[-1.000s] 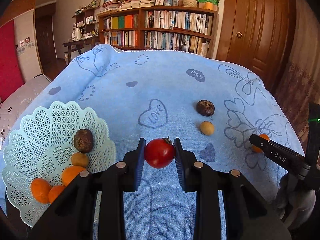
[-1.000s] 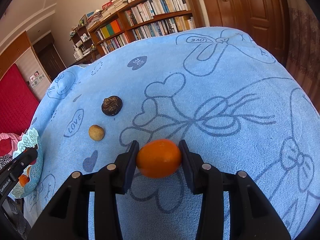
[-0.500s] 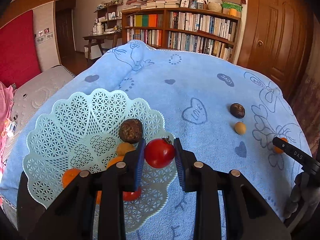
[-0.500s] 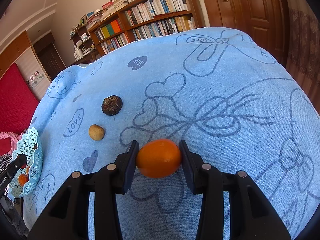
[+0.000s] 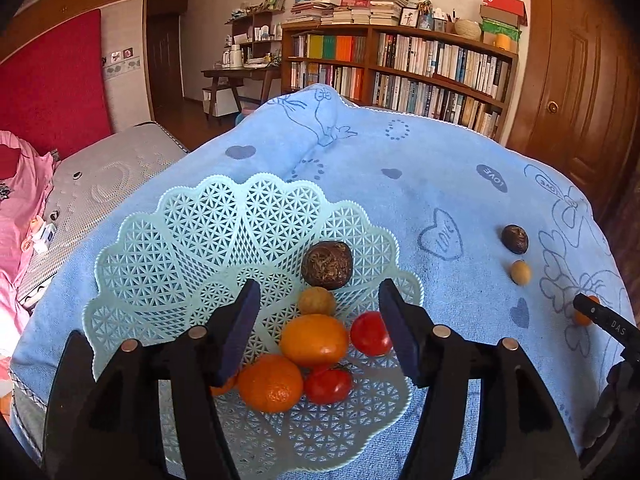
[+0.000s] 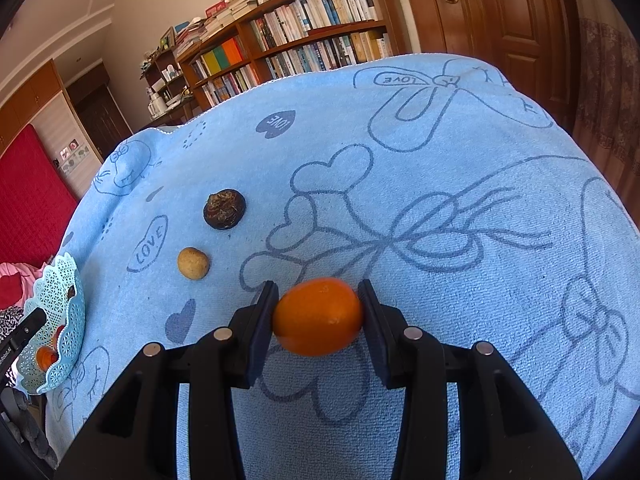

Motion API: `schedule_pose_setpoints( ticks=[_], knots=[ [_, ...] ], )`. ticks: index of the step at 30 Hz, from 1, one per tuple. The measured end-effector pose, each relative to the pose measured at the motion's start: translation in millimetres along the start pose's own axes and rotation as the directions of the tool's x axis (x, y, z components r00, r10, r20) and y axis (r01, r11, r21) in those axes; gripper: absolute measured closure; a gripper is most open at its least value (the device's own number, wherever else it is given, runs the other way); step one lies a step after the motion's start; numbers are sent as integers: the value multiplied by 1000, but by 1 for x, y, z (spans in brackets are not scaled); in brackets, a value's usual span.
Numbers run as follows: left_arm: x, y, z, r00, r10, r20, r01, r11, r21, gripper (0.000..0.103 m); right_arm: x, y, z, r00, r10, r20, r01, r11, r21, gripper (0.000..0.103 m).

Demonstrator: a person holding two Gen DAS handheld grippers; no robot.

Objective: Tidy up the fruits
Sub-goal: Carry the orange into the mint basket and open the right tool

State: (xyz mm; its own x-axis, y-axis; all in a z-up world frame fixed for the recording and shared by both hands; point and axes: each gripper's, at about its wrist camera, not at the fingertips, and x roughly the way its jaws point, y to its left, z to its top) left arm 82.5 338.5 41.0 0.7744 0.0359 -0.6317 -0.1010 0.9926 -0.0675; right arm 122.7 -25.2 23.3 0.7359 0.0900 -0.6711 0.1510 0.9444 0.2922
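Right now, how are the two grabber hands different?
The left gripper is open and empty, hanging over the basket of fruit. The right gripper is shut on an orange, above the blue towel, away from the basket. Both are black, with two fingers.

I see a tall wooden bookshelf (image 5: 400, 64) packed with books, a brown panelled door (image 5: 576, 80), and perhaps pink bedding (image 5: 20, 200).

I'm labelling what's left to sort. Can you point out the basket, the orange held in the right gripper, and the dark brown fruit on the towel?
basket (image 5: 192, 220), left wrist view, far lattice wall.
orange (image 6: 318, 316), right wrist view, its middle.
dark brown fruit (image 6: 224, 209), right wrist view, its top.
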Motion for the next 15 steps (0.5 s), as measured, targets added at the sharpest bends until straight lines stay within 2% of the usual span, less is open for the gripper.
schedule_pose_setpoints(
  ticks=[12, 15],
  knots=[
    [1, 24, 0, 999, 44, -1, -44, 998, -47, 37, 0, 0, 0, 1000, 0, 1, 0, 1000, 0, 61],
    [-1, 28, -1, 998, 57, 1, -57, 997, -58, 23, 0, 0, 0, 1000, 0, 1, 0, 1000, 0, 61]
  ],
)
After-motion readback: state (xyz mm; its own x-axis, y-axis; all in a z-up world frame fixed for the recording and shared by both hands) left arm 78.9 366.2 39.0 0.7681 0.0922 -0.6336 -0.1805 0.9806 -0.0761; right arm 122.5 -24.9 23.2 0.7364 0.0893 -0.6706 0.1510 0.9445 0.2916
